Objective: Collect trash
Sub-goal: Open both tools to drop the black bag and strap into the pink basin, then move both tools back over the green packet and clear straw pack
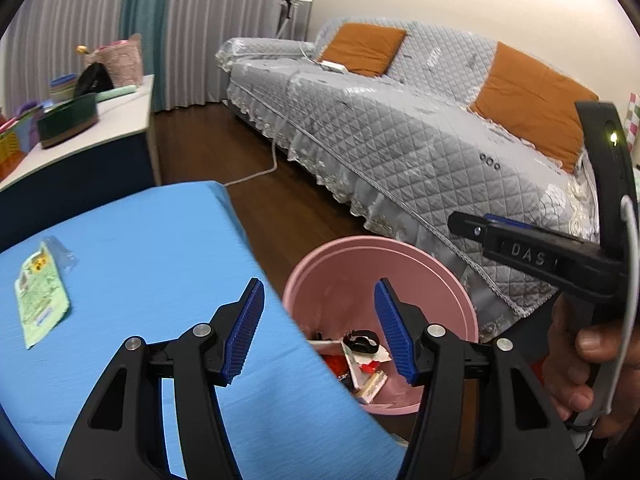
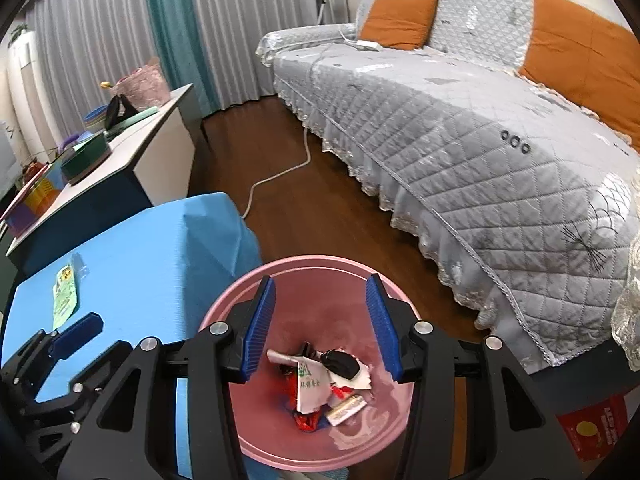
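- Right tongs (image 2: 320,324): jaws apart with nothing between the blue pads; they hang directly above the pink bin (image 2: 240,432), so the bin's floor shows through the gap.
- Trash in the bin (image 2: 324,388): a small heap of torn white paper, red wrappers, a pale packet and a dark object; it lies on the bin's floor, below the right tongs and clear of both pads.
- Left tongs (image 1: 320,328): jaws likewise spread and empty; the left pad sits over the edge of the blue-covered desk (image 1: 152,248), the right pad over the bin's mouth; the heap shows low in the gap, nearer the right pad.
- Green packet (image 1: 42,292): flat on the desk with a scrap of clear wrapper (image 1: 60,250) touching its far end; it lies well to the left of the left tongs and untouched by either pair; in the right wrist view it lies beyond the left tongs' body.
- A hand (image 1: 584,364) grips the right tool's handle at the right edge of the left wrist view.
- Surroundings: the bin stands on a wooden floor (image 2: 320,196) just beside the desk; a grey quilted sofa (image 2: 480,140) with orange cushions (image 2: 400,20) lies beyond; a white cable (image 2: 280,174) trails across the floor.
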Available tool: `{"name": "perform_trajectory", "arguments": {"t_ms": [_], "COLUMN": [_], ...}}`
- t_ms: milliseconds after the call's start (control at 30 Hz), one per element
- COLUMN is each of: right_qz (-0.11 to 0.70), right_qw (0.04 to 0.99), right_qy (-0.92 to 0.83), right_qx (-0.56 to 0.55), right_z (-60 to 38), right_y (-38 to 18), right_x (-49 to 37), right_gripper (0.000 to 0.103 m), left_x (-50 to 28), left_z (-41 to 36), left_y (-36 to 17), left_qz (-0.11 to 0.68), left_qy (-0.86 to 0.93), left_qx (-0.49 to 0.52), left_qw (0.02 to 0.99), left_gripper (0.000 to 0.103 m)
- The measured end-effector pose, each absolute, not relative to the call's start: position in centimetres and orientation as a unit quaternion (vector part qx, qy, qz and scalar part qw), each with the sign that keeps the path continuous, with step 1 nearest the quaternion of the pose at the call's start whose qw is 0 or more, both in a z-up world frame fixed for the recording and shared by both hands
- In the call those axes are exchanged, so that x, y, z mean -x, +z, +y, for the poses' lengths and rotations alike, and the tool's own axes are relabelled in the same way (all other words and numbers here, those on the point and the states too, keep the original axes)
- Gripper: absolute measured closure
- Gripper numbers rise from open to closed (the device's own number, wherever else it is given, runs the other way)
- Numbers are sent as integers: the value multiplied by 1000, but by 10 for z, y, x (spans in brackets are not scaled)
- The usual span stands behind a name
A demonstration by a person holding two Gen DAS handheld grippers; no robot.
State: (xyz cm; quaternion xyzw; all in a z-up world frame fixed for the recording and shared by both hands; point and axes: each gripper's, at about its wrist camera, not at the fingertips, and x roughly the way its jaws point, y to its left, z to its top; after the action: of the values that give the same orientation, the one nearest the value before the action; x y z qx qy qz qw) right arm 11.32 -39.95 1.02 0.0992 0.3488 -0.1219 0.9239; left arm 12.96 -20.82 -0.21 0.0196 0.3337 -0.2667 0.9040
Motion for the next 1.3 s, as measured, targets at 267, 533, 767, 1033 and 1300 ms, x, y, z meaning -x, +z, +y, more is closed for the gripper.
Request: {"name": "perform_trajectory", "arguments": {"t_ms": [267,533,767,1033,1300], "right_qz": [335,327,326,330,350], "right_qw": [933,940,943,939,924], "right_qy": [-95,-62,-17,57,138], "right_qx": [-86,-73,-71,-76,-69], "right_z": [-357,-302,-248,-191,-139], "right_y": [19,22,20,10,-9], "right_x": [-126,-144,-165,-190,-213], "right_gripper": [55,55,56,75,83], "left_x": [-135,-148,-163,-179,-196], "left_z": [-160,-102,-48,4,55], "left_y": [5,4,-2,-19,-37], "left_qz": [326,325,332,346,360], "left_qy": [-226,-172,-117,-43,14], "left_qx": [4,33,59,77,112], "left_qw": [918,929,934,934,926], "left_gripper": [46,47,47,48,50]}}
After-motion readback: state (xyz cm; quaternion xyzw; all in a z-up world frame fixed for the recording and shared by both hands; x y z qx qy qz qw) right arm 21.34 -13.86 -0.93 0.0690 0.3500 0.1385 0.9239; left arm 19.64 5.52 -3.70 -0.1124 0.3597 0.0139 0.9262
